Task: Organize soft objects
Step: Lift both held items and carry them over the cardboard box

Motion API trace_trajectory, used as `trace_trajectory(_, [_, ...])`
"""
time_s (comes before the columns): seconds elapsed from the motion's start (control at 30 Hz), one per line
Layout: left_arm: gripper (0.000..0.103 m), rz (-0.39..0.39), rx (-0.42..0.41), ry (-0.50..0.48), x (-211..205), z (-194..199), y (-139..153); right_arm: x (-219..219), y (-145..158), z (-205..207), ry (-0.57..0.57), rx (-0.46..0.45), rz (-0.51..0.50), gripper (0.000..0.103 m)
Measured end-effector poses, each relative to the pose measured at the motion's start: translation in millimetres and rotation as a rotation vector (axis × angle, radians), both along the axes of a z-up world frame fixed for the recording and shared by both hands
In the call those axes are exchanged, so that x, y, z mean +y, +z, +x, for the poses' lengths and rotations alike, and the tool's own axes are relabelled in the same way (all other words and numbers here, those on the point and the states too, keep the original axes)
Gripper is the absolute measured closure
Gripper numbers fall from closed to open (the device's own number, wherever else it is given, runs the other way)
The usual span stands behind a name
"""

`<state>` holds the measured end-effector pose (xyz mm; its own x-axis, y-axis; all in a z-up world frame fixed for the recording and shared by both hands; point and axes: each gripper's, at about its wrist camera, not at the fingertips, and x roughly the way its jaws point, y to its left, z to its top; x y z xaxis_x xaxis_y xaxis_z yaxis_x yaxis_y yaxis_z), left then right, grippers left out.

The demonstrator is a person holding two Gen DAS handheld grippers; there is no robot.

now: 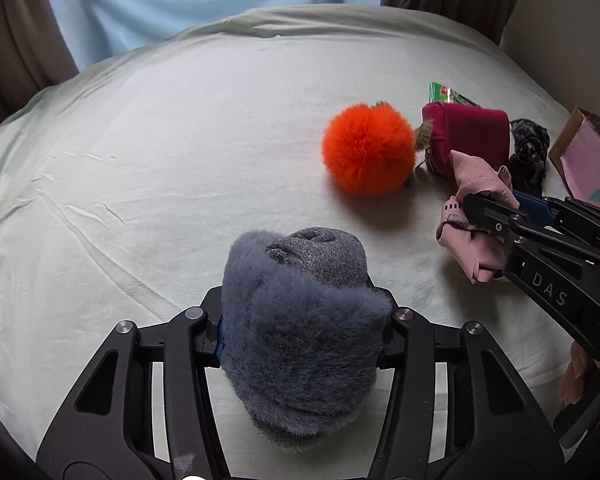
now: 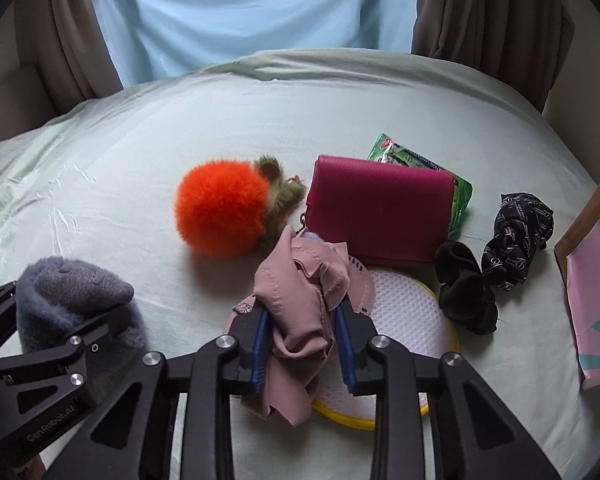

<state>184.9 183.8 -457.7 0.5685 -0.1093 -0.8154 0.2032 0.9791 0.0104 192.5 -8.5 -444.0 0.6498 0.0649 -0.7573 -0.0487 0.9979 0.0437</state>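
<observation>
A fluffy grey-blue hat (image 1: 300, 328) lies on the pale green sheet, and my left gripper (image 1: 301, 332) is shut on it, its jaws pressing in from both sides. The hat (image 2: 72, 304) and the left gripper (image 2: 60, 340) also show at lower left in the right wrist view. My right gripper (image 2: 300, 336) is shut on a crumpled pink cloth (image 2: 300, 300), squeezed between the blue pads (image 2: 260, 344). In the left wrist view the right gripper (image 1: 483, 216) holds that pink cloth (image 1: 475, 208) at the right.
An orange pompom (image 2: 220, 208), a magenta pouch (image 2: 375, 212) over a green packet (image 2: 455, 196), a yellow-rimmed white mesh disc (image 2: 403, 316), a black cloth (image 2: 463, 292), a patterned black cloth (image 2: 515, 236) and a pink paper bag (image 2: 587, 280) lie on the bed (image 2: 180, 120). Curtains hang behind.
</observation>
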Motion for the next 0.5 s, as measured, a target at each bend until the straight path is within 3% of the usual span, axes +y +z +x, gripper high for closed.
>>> trace_trajectory(0.23, [0.057,-0.005,-0.040,0.029,1.4,-5.5,43.3,-2.4,36.9,-12.5,-0.005,-0.031,0.042,0.077])
trace_trajectory(0.5, [0.057,-0.004,-0.101,0.065,-15.8,-21.1,126.6,-28.4,111.8,-32.6,-0.014,-0.094,0.083,0.077])
